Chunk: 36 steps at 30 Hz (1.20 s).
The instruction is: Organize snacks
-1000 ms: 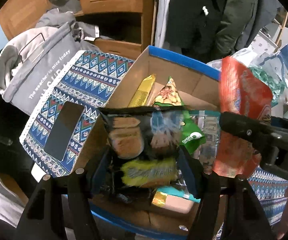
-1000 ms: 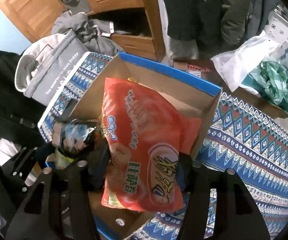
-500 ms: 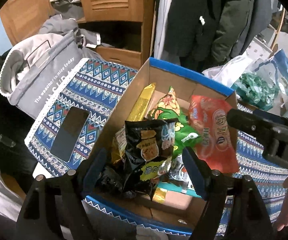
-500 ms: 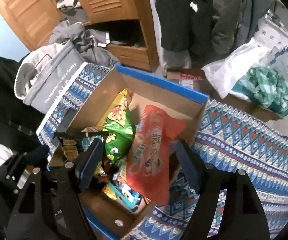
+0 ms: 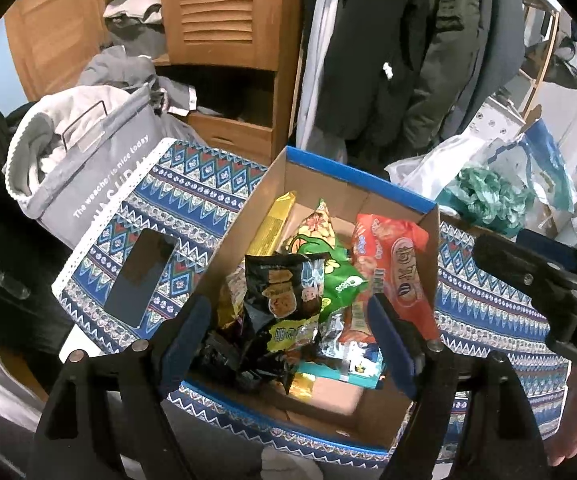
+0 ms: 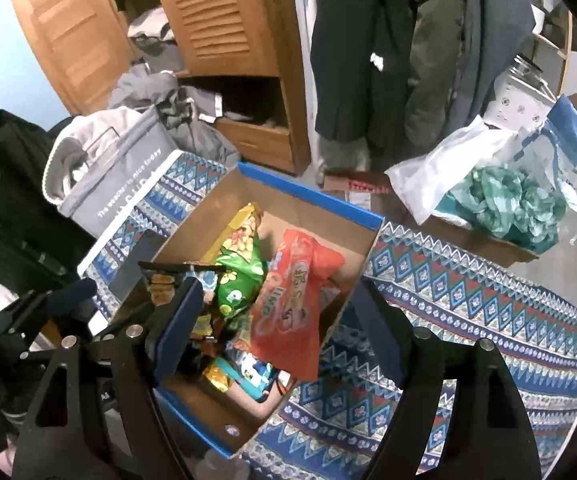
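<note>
Where packets pile, box [image 5: 428,248] floor hidden, labels blurred.

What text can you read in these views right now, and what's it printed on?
"The weather is nice today": white print on the grey fabric storage bin.
Larger white lettering beneath it: cut off, unreadable.
Print on the orange-red snack bag, green snack bag and black snack bag: too blurred.
</note>
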### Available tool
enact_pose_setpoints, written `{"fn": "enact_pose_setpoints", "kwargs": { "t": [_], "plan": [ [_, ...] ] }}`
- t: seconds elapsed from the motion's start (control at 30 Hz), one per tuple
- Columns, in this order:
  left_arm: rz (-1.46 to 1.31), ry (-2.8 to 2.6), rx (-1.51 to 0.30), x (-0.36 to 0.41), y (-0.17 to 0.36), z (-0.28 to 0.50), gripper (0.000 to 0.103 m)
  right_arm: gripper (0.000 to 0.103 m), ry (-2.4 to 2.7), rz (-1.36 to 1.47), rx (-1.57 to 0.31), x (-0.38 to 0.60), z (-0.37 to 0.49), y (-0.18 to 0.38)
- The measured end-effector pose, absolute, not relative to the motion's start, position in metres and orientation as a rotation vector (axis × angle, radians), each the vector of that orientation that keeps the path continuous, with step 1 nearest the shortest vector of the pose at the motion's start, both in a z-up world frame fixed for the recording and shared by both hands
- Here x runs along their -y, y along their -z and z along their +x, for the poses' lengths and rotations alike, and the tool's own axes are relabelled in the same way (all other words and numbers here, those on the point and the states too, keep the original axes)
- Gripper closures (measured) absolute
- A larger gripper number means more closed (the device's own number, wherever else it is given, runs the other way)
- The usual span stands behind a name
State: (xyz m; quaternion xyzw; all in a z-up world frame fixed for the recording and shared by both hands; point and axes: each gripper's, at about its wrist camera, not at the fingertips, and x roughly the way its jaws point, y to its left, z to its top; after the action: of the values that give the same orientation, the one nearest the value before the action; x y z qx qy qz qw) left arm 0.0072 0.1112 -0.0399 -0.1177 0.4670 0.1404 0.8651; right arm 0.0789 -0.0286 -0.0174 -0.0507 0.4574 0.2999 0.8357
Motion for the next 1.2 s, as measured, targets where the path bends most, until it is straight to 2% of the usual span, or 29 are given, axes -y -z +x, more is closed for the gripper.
{"fn": "enact_pose_setpoints", "kwargs": {
  "t": [0.07, 1.2],
  "plan": [
    [-0.252, -0.298, -0.96, -0.111, 0.036, 0.003, 0.016, 0.024, -0.635, -0.106, -0.956, 0.031, 0.075, 0.014],
    [-0.187, -0.25, -0.869, -0.073, 0.008, -0.017, 0.015, 0.024, -0.607, -0.056, -0.898, 0.083, 0.047, 0.0]
  ]
}}
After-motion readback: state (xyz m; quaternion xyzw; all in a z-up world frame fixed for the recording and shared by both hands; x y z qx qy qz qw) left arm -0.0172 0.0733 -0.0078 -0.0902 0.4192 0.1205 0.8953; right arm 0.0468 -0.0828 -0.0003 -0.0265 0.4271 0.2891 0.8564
